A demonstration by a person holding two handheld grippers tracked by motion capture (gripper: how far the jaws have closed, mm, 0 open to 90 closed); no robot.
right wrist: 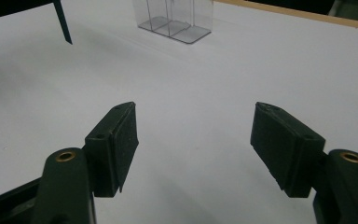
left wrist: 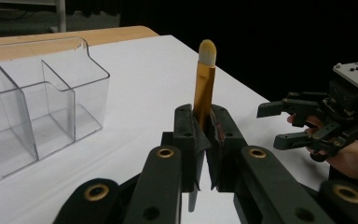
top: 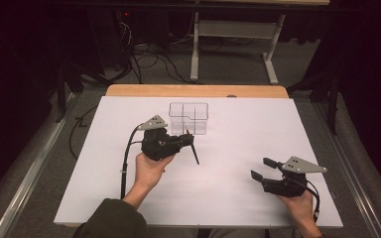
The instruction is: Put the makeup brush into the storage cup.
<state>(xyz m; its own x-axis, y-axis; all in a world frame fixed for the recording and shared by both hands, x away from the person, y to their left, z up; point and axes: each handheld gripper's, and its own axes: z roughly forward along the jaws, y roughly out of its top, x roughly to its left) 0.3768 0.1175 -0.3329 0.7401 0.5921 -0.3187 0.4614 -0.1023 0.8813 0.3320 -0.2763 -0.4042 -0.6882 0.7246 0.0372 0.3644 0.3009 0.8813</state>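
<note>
My left gripper (top: 186, 141) (left wrist: 203, 119) is shut on a makeup brush (left wrist: 204, 88) with a gold ferrule and a pale bristle tip. The brush stands upright between the jaws. Its dark handle (top: 194, 152) (right wrist: 61, 21) hangs below them, just above the table. A clear plastic organizer (top: 188, 118) (left wrist: 32, 107) (right wrist: 175, 18) with several compartments stands just beyond the left gripper, and what shows of it is empty. My right gripper (top: 262, 168) (right wrist: 196, 135) (left wrist: 279, 123) stands open near the table's right front, with nothing between its jaws.
The white table top (top: 228, 198) has a wooden strip (top: 198, 90) along its far edge. Beyond it are a desk frame (top: 233, 44) and cables (top: 149, 57) on the floor. Metal rails (top: 30, 163) run along both sides of the table.
</note>
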